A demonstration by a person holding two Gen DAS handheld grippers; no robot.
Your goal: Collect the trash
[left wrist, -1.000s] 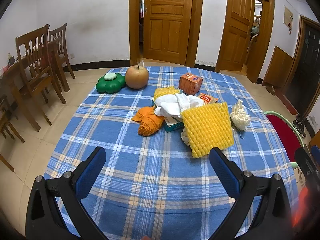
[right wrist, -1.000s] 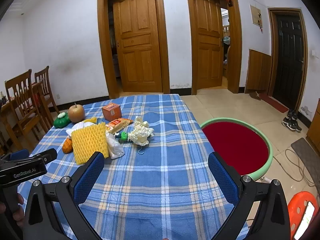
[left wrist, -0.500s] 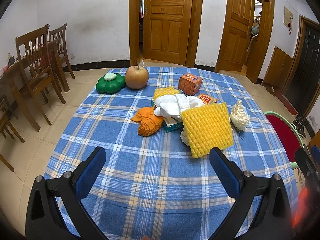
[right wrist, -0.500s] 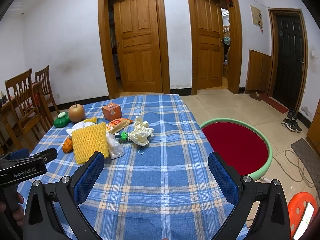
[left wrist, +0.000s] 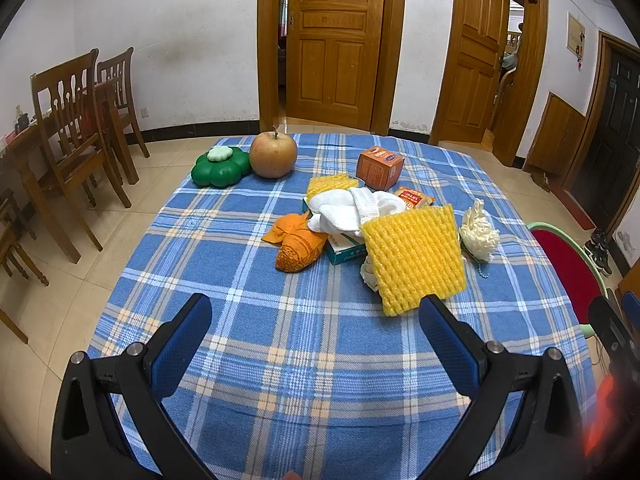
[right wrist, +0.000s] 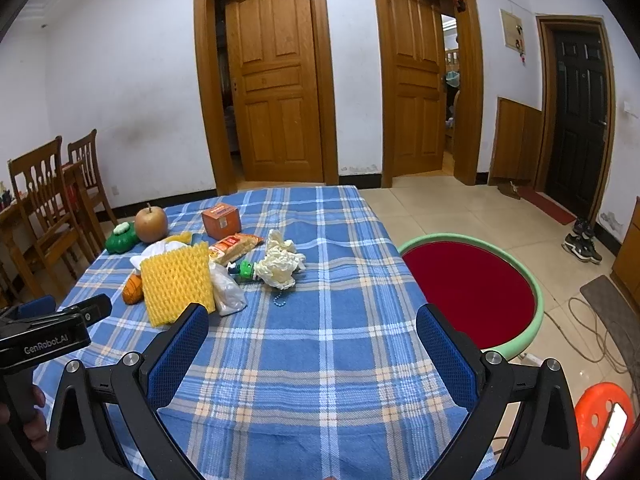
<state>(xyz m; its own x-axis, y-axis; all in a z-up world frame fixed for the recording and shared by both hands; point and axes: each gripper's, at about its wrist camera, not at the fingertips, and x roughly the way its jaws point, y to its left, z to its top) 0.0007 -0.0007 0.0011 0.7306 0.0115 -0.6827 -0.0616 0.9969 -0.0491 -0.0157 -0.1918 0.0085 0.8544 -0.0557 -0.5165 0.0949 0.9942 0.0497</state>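
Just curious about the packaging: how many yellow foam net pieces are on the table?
2: a large yellow foam net sleeve at the pile's near edge, and a smaller yellow foam net piece behind the white cloth. More may be hidden.

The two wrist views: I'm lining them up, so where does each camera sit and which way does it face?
Left wrist: on the left gripper, low over the table's near edge, facing the yellow foam net and apple.
Right wrist: on the right gripper, further right, facing the doors; the red basin is beside the table, the left gripper's body and a hand at left.
Shared: trash pile, plaid tablecloth.
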